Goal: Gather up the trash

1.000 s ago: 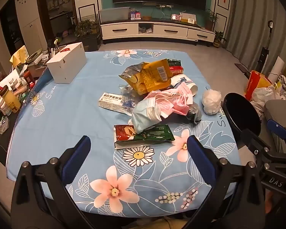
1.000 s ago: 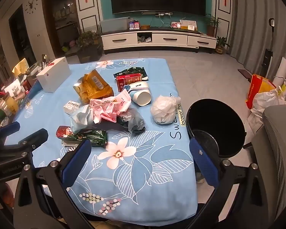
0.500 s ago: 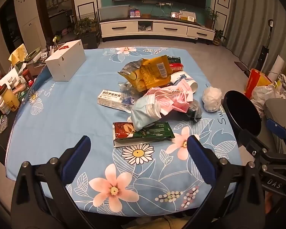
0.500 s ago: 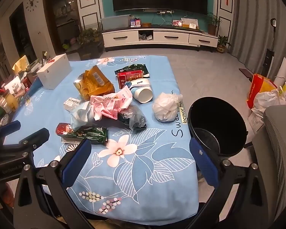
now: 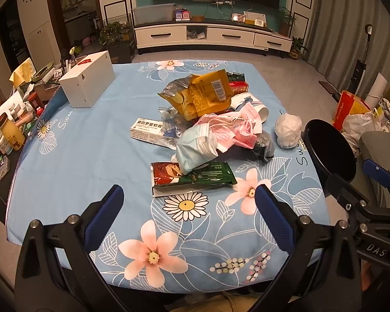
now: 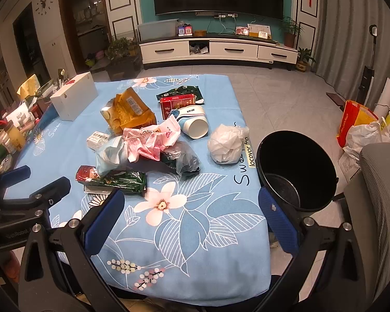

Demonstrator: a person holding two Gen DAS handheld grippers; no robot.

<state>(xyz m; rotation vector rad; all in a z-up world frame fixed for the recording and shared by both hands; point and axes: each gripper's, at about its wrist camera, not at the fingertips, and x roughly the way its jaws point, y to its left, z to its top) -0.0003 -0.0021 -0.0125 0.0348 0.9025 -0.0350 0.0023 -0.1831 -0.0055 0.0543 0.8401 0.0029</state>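
A pile of trash lies mid-table on the blue floral cloth (image 5: 78, 161): a yellow snack bag (image 5: 202, 95), a pink plastic bag (image 5: 234, 127), a blue face mask (image 5: 195, 148), a green wrapper (image 5: 192, 176), a white medicine box (image 5: 147, 130), a paper cup (image 6: 195, 127) and a white crumpled bag (image 6: 227, 143). A black bin (image 6: 296, 169) stands at the table's right edge. My left gripper (image 5: 188, 218) is open and empty above the near edge, short of the green wrapper. My right gripper (image 6: 191, 221) is open and empty, left of the bin.
A white box (image 5: 87, 84) stands at the table's far left. Jars and bottles (image 5: 5, 135) crowd a side surface left of the table. Bags (image 6: 361, 127) lie on the floor to the right. A grey chair (image 6: 379, 195) is at the near right.
Both grippers have risen and tilted slightly, so the table appears a bit lower in both views. Nothing on the table has moved. Both grippers stay open.
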